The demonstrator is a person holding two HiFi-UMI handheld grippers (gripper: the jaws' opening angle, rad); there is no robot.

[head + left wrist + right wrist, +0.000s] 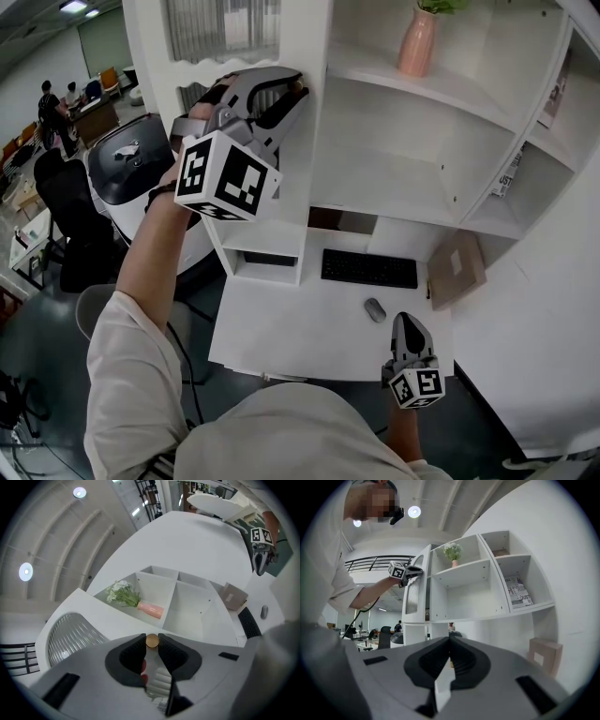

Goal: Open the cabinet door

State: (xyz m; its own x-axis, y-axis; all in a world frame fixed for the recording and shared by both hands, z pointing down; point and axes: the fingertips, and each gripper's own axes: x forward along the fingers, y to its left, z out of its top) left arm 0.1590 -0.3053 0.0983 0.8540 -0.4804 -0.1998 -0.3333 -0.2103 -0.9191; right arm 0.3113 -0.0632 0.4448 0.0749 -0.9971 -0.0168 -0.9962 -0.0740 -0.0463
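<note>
I have my left claw [296,94] raised at the left end of the white open shelf unit [394,178]. Its pads are clamped on the small round brass knob [152,641], which sits right between the jaw tips. The knob belongs to the white cabinet door with a ribbed glass pane [292,37], at the unit's upper left corner. In the right gripper view a dark strip shows along the door's inner edge, but I cannot tell for sure whether it stands ajar.

A pink ceramic vase [417,42] with green stems stands on the top shelf, to the right of the door.

My right claw [406,322] hangs low over the front edge of the white desk [281,328], near its right corner. Its jaws are pressed together with nothing in them. A grey computer mouse [375,309] lies just beside it, a black keyboard [368,269] sits toward the desk's back edge, and a brown cardboard box [457,267] stands at the right edge.
</note>
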